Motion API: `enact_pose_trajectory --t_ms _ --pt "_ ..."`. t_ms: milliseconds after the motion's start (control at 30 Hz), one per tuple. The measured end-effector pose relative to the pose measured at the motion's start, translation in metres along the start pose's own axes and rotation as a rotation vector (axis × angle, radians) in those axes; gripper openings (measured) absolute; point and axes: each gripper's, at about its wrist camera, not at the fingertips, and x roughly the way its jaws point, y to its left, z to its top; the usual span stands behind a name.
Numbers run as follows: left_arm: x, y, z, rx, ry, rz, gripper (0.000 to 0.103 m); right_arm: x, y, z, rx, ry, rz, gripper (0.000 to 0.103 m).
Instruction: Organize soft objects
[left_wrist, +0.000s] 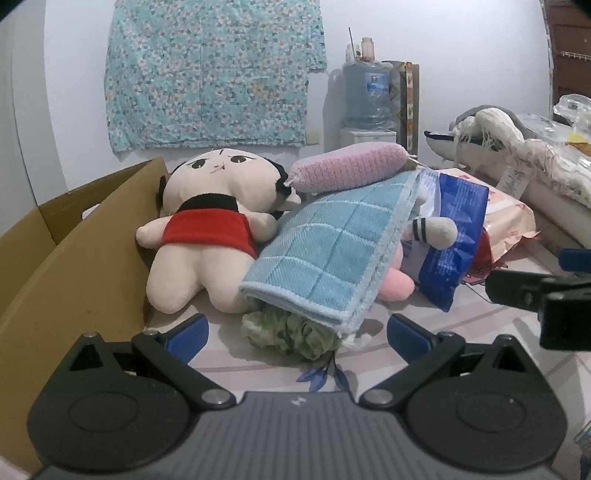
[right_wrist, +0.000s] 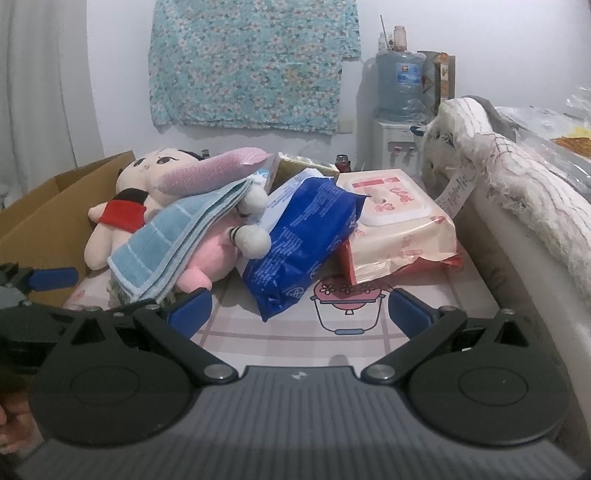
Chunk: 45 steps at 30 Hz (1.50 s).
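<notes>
A pile of soft things lies on the patterned table. A cream doll in a red dress (left_wrist: 207, 232) (right_wrist: 122, 210) lies at the left by a cardboard box (left_wrist: 74, 258) (right_wrist: 48, 218). A folded blue towel (left_wrist: 328, 258) (right_wrist: 173, 240) leans over a pink plush (left_wrist: 397, 282) (right_wrist: 210, 258) and a green cloth (left_wrist: 291, 332). A pink knitted roll (left_wrist: 351, 166) (right_wrist: 218, 170) lies on top. My left gripper (left_wrist: 297, 334) is open and empty just in front of the green cloth. My right gripper (right_wrist: 299, 314) is open and empty in front of a blue packet (right_wrist: 306, 236) (left_wrist: 454, 236).
A pink wipes pack (right_wrist: 399, 229) (left_wrist: 509, 221) lies at the right of the pile. A white knitted cloth (right_wrist: 517, 177) (left_wrist: 517, 147) hangs over a raised ledge at the right. A water dispenser (left_wrist: 365, 96) (right_wrist: 399, 92) stands by the back wall.
</notes>
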Motion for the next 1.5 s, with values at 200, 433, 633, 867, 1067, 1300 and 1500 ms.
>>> enact_pose_trajectory --t_ms 200,433,633,867,1067,1300,1500 --pt "-0.003 0.001 0.001 -0.012 -0.004 -0.014 0.103 0.0 -0.002 0.001 0.01 0.001 -0.003 0.102" --pt "-0.002 0.005 0.0 -0.019 -0.002 0.0 0.103 -0.002 -0.002 0.001 0.002 -0.007 0.004 0.102" --pt "-0.002 0.009 0.0 -0.032 -0.007 0.008 0.103 -0.005 0.0 0.002 0.001 -0.008 0.016 0.102" --pt "0.002 0.008 -0.001 -0.036 0.011 0.009 0.103 -0.005 -0.002 0.002 0.01 -0.005 0.012 0.102" --pt "-0.001 0.009 0.001 -0.058 -0.009 -0.017 0.103 -0.003 0.001 0.001 0.0 -0.002 0.013 0.102" --pt "-0.002 0.007 0.0 -0.036 -0.042 0.017 0.103 -0.006 -0.007 0.005 0.017 -0.021 -0.007 0.102" --pt "0.0 0.006 -0.002 -0.021 -0.038 0.004 0.103 -0.002 -0.02 0.004 0.102 -0.013 -0.003 0.102"
